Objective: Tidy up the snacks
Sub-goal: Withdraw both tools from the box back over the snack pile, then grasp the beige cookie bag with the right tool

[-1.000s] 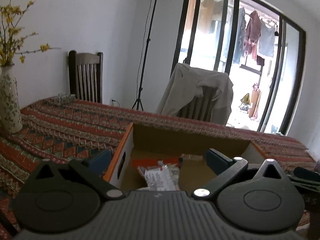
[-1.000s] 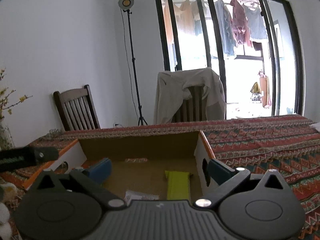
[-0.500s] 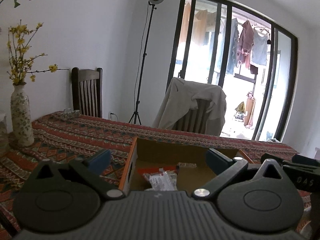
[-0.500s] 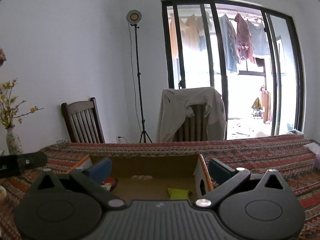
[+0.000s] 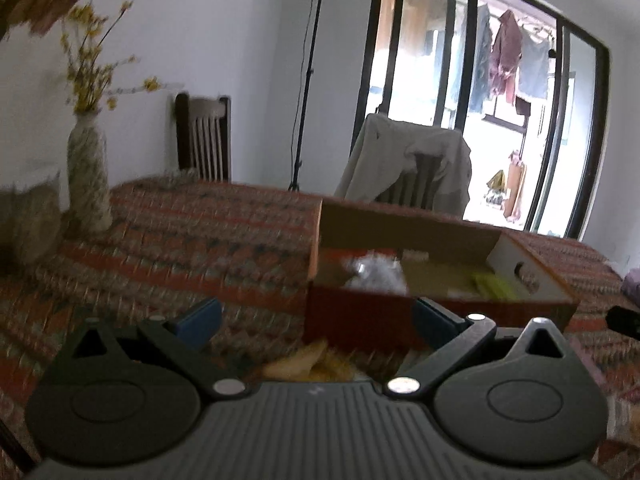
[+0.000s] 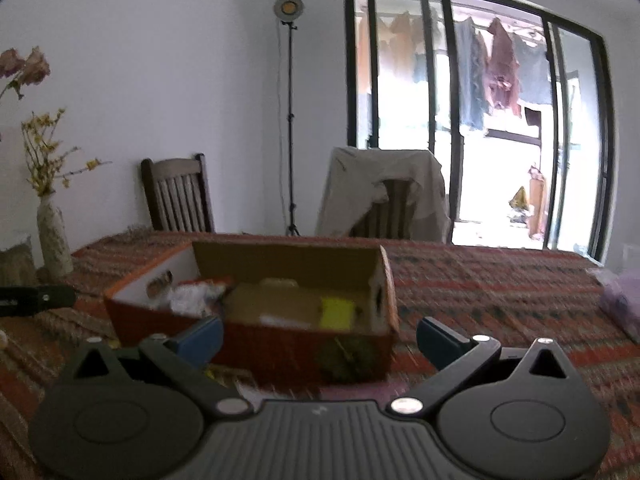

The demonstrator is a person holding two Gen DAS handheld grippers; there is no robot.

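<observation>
An orange cardboard box stands on the patterned tablecloth. Inside lie a crinkly clear packet and a yellow-green packet. My left gripper hangs open in front of the box's near wall, nothing between its blue pads. A yellow snack lies on the cloth just under it. My right gripper is open too, back from the box's near right corner. A dark green round item sits against the box front.
A flowered vase with yellow sprigs stands at the table's left. Two chairs, one draped with a beige jacket, line the far side. A light stand is by the wall. A purple bag lies far right.
Both grippers have pulled back from above the box toward the near table edge and stayed open. The left view swung left, and the whole box now shows in both views.
</observation>
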